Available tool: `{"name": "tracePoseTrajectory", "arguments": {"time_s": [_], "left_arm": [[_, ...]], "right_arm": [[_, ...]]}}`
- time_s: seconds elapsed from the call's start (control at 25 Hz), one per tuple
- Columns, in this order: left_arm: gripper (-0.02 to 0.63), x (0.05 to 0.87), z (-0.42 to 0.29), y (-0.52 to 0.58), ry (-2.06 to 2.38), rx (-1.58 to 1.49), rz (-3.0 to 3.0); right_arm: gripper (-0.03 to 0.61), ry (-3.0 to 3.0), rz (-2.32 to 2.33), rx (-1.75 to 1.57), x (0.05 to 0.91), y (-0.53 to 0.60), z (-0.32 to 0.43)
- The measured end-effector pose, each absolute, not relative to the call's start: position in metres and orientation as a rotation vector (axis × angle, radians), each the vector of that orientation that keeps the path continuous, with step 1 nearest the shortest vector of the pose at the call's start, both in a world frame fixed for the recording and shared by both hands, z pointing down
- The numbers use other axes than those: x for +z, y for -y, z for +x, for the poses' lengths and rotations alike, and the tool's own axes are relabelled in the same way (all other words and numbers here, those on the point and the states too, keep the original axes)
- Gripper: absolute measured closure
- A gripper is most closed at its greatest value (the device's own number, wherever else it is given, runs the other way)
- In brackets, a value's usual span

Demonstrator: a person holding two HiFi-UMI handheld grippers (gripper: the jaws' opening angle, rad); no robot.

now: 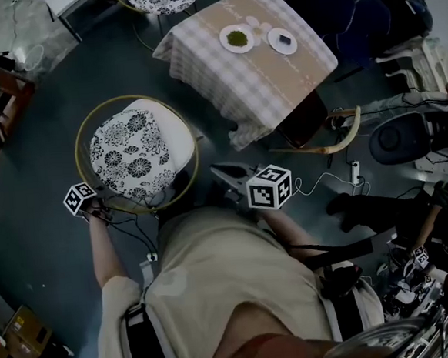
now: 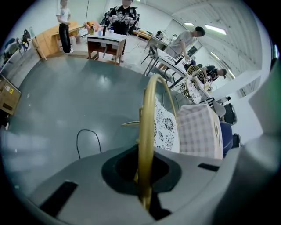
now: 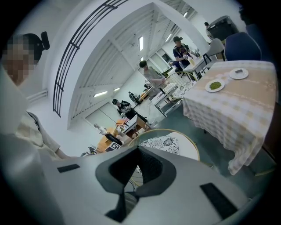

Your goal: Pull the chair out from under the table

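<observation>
**Chair (image 1: 133, 154) clear of the counter (image 1: 223, 74), left tongs (image 2: 145, 176) clamped on its gold hoop (image 1: 156, 97).**
The chair, with its floral cushion (image 1: 130, 162), stands on the floor (image 1: 44, 250) off the counter's near-left corner, apart from the checked cloth. The left tongs grasp the hoop at the side nearest the person. The right tongs (image 3: 138, 171) are clenched on nothing, hanging just beside the chair. Two plates (image 1: 237, 38) sit toward the counter's far edge.

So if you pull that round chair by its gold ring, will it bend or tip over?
Probably no bending: the gold hoop looks like stiff metal, straight in the shut left gripper. The chair seems light, thin frame plus a floral cushion, so it should slide on the smooth floor. Its legs are hidden, so tipping is hard to judge.
</observation>
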State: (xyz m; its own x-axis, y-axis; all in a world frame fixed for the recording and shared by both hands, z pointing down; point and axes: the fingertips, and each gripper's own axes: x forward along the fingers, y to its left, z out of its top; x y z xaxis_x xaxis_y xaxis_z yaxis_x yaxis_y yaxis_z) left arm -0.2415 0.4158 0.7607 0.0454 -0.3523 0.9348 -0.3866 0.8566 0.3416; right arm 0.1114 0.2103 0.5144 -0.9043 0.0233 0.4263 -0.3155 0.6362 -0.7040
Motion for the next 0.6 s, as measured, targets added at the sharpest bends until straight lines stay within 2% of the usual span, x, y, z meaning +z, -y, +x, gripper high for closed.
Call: {"name": "tracePoseTrajectory", "arguments": {"time_s": [0.6], "left_arm": [[0.607, 0.755, -0.263, -0.426, 1.576, 0.076, 0.617]], "right_arm": [[0.568, 2.43, 0.252, 1.187, 0.521, -0.209, 0.113]]}}
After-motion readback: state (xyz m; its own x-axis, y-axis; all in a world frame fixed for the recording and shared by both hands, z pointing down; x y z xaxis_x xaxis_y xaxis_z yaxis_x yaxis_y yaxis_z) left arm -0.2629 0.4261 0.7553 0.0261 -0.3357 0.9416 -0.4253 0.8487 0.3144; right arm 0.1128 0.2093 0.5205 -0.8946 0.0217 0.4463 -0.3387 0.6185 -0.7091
